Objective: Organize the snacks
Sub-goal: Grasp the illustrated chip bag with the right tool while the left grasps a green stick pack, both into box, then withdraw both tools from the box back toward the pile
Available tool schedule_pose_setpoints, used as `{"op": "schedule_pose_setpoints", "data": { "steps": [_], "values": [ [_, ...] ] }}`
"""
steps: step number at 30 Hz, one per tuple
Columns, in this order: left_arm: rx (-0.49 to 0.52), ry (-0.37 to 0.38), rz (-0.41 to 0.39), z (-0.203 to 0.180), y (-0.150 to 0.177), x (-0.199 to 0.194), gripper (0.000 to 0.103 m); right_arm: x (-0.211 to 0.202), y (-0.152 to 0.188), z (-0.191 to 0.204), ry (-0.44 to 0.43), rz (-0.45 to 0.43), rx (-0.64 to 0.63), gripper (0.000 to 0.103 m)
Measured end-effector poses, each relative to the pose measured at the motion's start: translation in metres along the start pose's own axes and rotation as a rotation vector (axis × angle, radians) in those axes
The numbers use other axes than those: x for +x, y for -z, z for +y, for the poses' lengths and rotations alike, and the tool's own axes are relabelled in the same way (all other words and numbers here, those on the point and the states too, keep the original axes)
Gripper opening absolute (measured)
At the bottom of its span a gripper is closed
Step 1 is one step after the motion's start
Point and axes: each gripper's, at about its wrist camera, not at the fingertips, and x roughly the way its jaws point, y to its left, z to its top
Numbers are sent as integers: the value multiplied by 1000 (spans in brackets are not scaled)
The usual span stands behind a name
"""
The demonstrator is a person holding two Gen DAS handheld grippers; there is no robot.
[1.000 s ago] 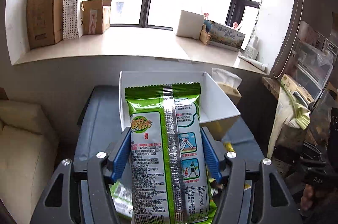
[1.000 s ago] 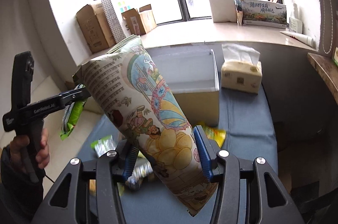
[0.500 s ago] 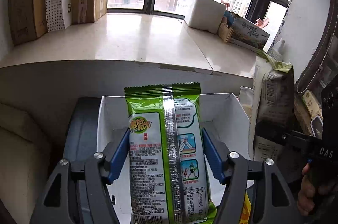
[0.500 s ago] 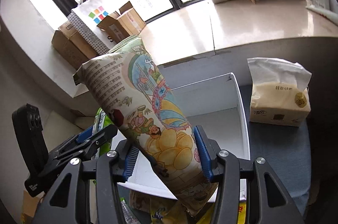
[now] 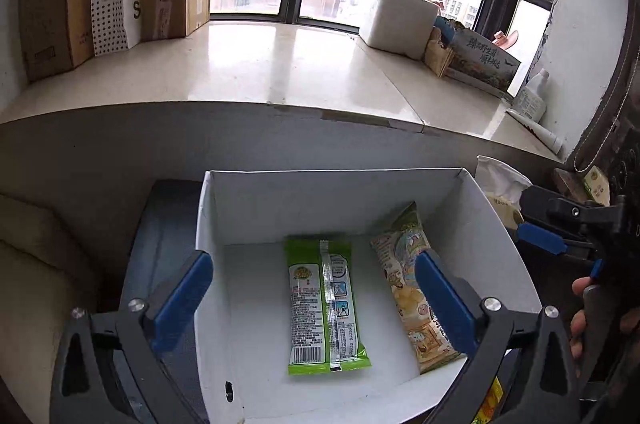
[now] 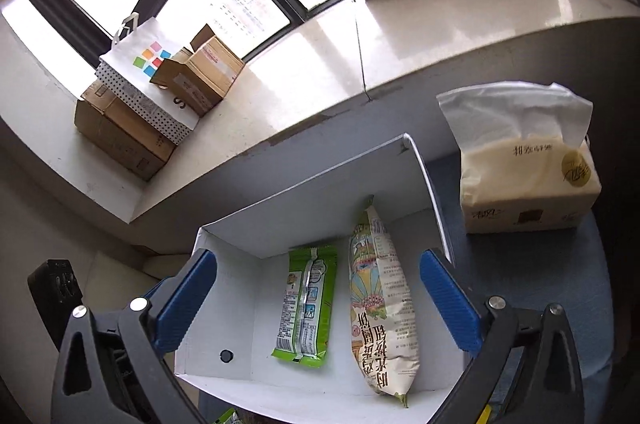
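Both my left tongs (image 5: 312,300) and right tongs (image 6: 318,298) hang released above the white box (image 5: 496,224), while remaining snacks (image 6: 226,416) lie below its near wall, toward me.

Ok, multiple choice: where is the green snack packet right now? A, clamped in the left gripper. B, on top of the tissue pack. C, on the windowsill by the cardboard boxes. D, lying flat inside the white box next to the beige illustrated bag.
D: the green snack packet lies flat on the floor of the white box, beside the beige illustrated bag, and the left gripper is open and holds nothing.
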Motion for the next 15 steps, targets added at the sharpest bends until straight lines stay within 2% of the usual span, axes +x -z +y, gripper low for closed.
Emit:
{"op": "schedule_pose_setpoints", "data": {
  "steps": [2, 5, 9, 11, 15],
  "values": [
    [30, 5, -30, -3, 4, -11, 103, -14, 1, 7, -12, -35, -32, 103],
    [70, -45, -99, -9, 13, -38, 103, -41, 7, 27, -21, -119, -146, 103],
    [101, 4, -139, -17, 29, -82, 103, -79, 29, 50, 58, -196, -334, 103],
    [138, -1, -171, -24, 40, -108, 103, -95, 46, 61, 51, -196, -399, 103],
    [189, 1, -209, -29, 73, -156, 103, -120, 94, 70, 41, -167, -450, 103]
  ]
}}
